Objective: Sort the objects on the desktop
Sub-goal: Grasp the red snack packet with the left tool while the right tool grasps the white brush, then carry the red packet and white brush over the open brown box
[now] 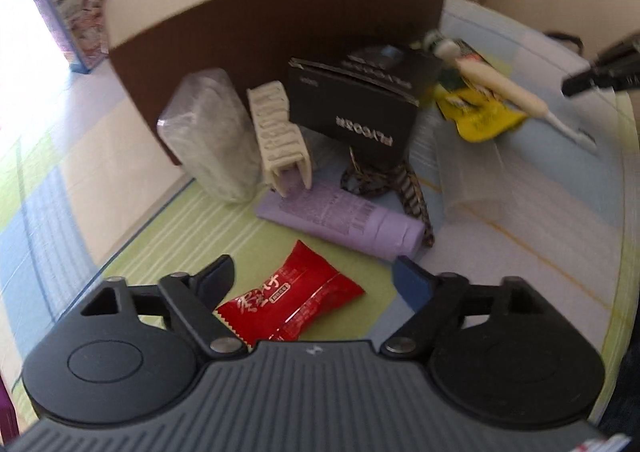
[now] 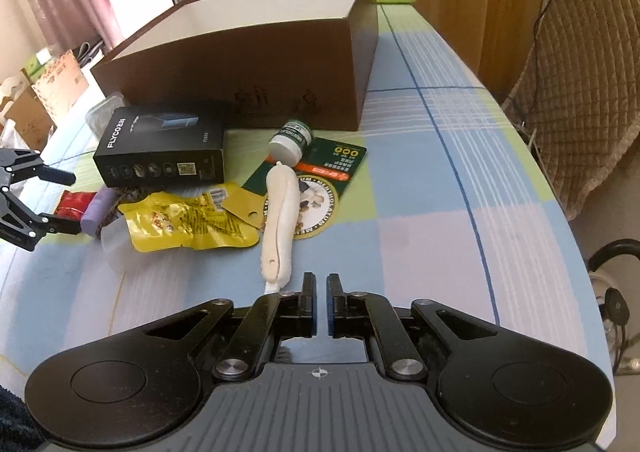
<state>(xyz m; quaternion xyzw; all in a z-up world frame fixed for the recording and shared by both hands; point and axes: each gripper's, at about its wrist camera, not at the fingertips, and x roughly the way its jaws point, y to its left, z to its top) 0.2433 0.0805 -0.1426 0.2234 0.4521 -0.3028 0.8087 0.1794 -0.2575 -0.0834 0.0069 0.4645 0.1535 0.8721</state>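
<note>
Your left tongs (image 1: 312, 276) stand open astride the crinkled red foil candy packet (image 1: 290, 306) lying flat on the near table (image 1: 520, 236), so lower fully before pinching across its middle, while your right tongs (image 2: 319, 286), nearly closed, hold nothing.

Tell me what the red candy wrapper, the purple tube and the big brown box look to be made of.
Red candy wrapper: glossy plastic film, seemingly; it shines and has crimped, serrated ends. Purple tube: matte soft plastic, likely; smooth body, printed text, no glare. Big brown box: probably rigid cardboard, matte brown outside, pale lining inside.
</note>
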